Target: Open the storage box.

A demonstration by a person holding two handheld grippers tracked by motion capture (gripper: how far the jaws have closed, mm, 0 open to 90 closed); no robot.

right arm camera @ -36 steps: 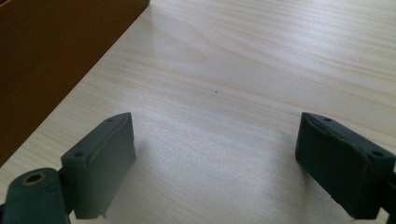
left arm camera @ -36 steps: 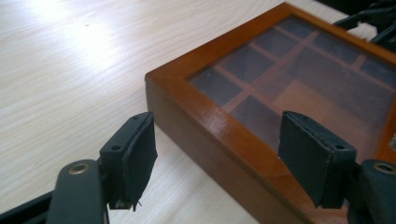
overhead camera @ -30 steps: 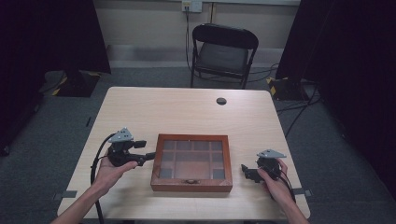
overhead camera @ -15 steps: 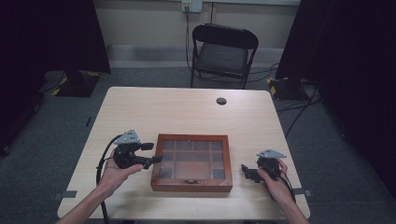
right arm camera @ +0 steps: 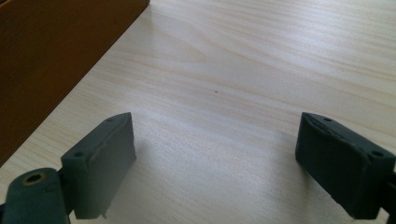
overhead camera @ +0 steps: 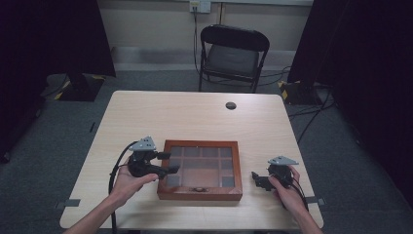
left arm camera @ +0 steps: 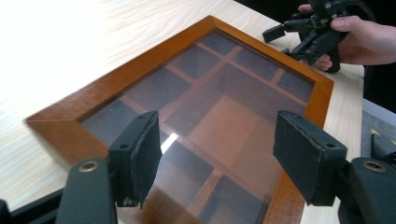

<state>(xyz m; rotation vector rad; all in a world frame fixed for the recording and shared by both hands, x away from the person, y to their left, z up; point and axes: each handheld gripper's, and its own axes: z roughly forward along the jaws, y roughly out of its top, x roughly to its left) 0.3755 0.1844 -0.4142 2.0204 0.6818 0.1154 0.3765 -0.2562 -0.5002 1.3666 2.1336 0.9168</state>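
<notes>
Nearest the viewer, two forearms enter from the bottom edge of the high view, each hand holding one two-jaw gripper. One wooden display box (overhead camera: 200,194) with a glass lid lies flat on the near half of the table (overhead camera: 146,117), between the two hands.

At the left, the left gripper (overhead camera: 170,163) reaches over the box's left edge. Its jaws are spread wide with nothing between them; in the left gripper view they hang above the glass lid (left arm camera: 219,107), one pad over the left frame and the other over the panes. At the right, the right gripper (overhead camera: 254,176) rests just beside the box's right wall, apart from it. Its jaws are also spread and empty, with bare table between them in the right gripper view.

Judging from this, the step in hand is getting hold of the lid to open the box. To do it well, the left jaws should close on the wooden frame rather than press on the glass, and the right gripper could steady the base so it does not slide.

Counted: one box, showing about a dozen compartments under the glass; two grippers; one small latch (overhead camera: 197,189) on the near wall. Farther off, one dark round disc (overhead camera: 231,105) sits near the table's far edge. Beyond the table stands one black folding chair (overhead camera: 234,53).
</notes>
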